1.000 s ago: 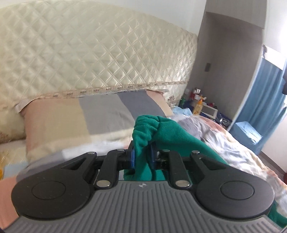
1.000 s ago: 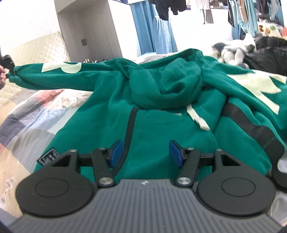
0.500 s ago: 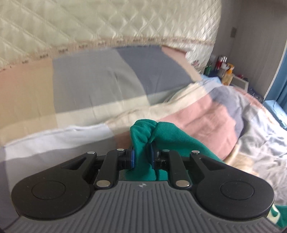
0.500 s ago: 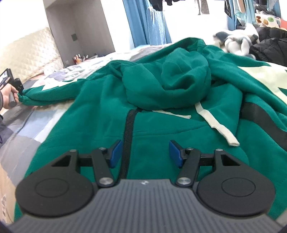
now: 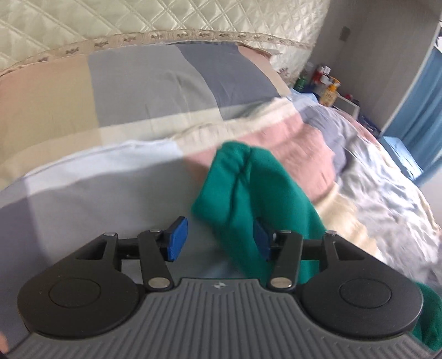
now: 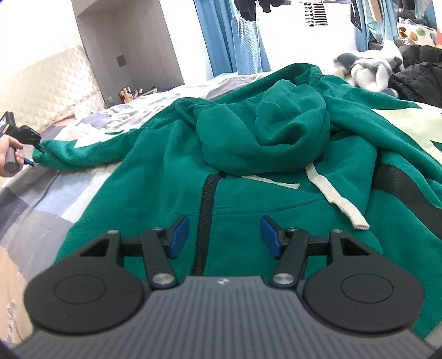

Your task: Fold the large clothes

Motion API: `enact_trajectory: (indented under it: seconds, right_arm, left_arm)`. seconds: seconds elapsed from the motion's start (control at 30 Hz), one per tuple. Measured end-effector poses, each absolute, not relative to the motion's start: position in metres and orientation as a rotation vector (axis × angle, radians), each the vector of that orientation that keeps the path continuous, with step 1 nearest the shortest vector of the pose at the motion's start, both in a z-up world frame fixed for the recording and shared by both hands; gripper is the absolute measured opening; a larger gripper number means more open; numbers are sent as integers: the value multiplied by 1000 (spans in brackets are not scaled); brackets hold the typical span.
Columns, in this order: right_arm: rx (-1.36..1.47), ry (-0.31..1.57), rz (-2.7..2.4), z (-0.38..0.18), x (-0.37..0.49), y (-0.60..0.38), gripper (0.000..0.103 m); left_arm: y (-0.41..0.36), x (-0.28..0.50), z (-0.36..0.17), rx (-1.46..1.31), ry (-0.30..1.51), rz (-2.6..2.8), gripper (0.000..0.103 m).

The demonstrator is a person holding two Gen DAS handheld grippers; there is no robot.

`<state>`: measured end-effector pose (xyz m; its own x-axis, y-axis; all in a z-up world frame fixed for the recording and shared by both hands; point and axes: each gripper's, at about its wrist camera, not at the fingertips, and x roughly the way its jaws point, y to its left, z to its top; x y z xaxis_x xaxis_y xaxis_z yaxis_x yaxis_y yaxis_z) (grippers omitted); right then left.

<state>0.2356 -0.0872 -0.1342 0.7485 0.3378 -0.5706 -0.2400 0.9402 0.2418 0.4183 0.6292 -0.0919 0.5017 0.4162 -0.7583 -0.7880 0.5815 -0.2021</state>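
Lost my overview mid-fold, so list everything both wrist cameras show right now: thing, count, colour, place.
hoodie: 1, green with pale panels, spread on the bed
sleeve cuff: 1, green, lying between the open left fingers
drawstrings: 2, white, below the hood
bedding: 1, grey, pink and cream patches, under the hoodie
headboard: 1, cream quilted, behind the pillow
bottles: several, mixed colours, bedside shelf
curtain: blue, far window
plush toy: 1, white-grey, far right
left gripper: black, blue pads, open
right gripper: black, blue pads, open above the zipper
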Motion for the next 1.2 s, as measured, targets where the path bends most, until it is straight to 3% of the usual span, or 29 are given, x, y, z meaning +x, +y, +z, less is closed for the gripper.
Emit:
enact_trajectory:
  seconds: [0.47,0.93,1.2]
  right_arm:
    - [198,571,318,-106,198,-118,60]
    - [279,626,250,-91,161,-180,60]
    - [363,629,268,-93,147,-225,60]
  left_arm:
    - [471,309,-29,-592,744,505,59]
    - [249,225,-61,-540,888,169,59]
    - [184,172,-79,-494,798,189,59]
